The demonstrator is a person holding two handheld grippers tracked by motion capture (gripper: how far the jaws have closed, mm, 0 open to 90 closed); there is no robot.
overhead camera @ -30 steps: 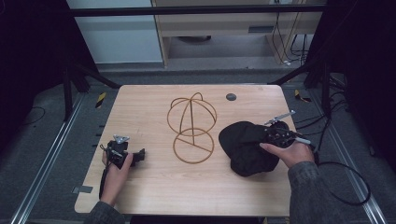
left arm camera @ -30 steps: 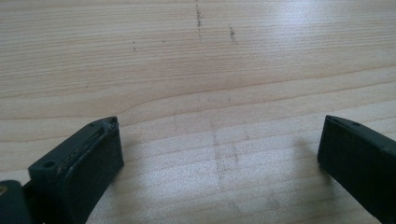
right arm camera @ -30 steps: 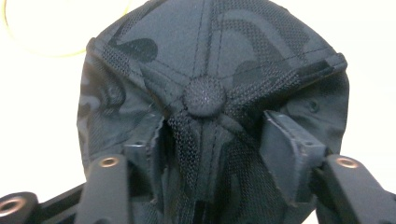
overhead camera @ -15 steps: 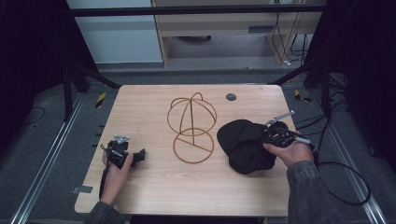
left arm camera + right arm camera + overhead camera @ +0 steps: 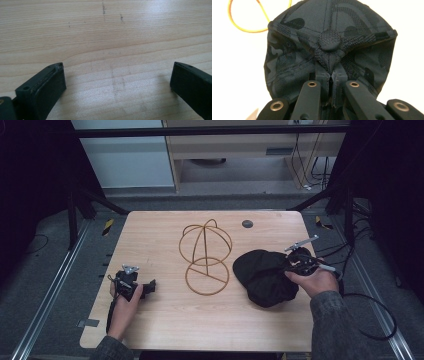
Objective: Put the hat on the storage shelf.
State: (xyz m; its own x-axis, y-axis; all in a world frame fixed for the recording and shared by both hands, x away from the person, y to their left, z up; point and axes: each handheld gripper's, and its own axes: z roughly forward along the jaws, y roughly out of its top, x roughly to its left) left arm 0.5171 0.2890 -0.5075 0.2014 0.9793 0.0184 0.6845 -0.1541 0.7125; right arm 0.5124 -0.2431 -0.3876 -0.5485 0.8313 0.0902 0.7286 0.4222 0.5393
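pale wood table (image 5: 165, 325) spreads under both your hands, and the dark cap (image 5: 262, 277) is the biggest thing on it, slumped on the right half, just right of the wire stand (image 5: 205, 257). your right gripper (image 5: 300, 261) sits at the cap's right edge, with your right hand (image 5: 316, 281) behind it. in the right gripper view the jaws have just been closing and now stand pinched together on a fold of cap fabric, right below the cap's top button (image 5: 329, 41); the crown bulges up and away from the jaws, so the cap lies straight ahead of that gripper and touching it. the stand is a thin orange-brown wire dome over a flat ring, upright near the table's middle, with nothing on it or in it; its ring lies near the cap's left edge, though you can't tell whether they touch. your left gripper (image 5: 131, 285) rests at the table's left side, well apart from the cap, jaws spread wide over bare wood (image 5: 112, 50) with nothing between them. a small dark disc (image 5: 247, 224) lies near the far edge.
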